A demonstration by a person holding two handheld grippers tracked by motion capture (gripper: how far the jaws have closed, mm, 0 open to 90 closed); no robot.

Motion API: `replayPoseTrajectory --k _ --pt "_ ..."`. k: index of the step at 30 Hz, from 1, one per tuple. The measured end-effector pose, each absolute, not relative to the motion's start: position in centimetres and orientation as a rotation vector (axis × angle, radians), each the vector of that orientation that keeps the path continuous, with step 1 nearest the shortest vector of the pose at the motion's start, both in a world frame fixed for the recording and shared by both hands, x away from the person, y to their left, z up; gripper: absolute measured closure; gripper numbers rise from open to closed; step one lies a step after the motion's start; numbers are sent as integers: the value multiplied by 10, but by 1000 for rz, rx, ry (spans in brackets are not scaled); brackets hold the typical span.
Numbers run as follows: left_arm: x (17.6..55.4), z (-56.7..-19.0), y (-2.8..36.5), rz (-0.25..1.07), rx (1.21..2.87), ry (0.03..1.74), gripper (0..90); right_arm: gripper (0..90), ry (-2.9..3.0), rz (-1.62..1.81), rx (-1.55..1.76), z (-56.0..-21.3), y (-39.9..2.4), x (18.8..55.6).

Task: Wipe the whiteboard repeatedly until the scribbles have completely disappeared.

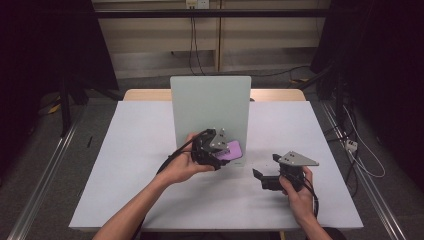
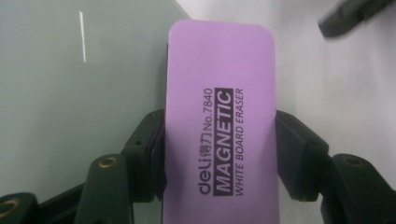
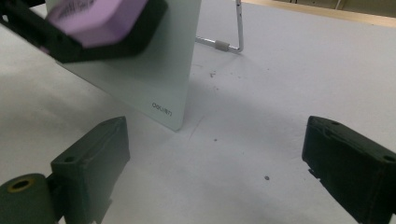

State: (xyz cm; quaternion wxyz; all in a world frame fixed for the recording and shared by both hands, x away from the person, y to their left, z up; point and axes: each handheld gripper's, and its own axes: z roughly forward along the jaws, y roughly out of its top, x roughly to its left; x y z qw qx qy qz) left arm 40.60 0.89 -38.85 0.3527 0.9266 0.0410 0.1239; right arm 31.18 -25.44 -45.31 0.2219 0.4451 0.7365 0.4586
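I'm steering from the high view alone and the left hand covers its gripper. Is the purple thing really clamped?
Observer: Yes. In the left gripper view the left gripper has both pads pressed on the long sides of the purple eraser.
Operator: What is it exactly?
Observer: Its label reads magnetic white board eraser.
Operator: Is it on the board?
Observer: The right gripper view shows it at the board's front face; I cannot tell whether it touches.
Operator: And my right gripper?
Observer: The right gripper is open, with bare table between its jaws.
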Motion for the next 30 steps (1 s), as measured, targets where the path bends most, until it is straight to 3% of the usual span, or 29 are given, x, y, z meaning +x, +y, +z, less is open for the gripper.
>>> replayPoseTrajectory --k 15,23,30 --pt "416 -361 6 360 2310 138 409 79 2037 1266 1227 -453 -254 312" --pt "403 -394 -11 321 2434 39 409 79 2034 1273 1234 -452 -255 311" --pt "399 -411 -1 273 2505 18 410 79 2027 1275 1238 -453 -256 311"
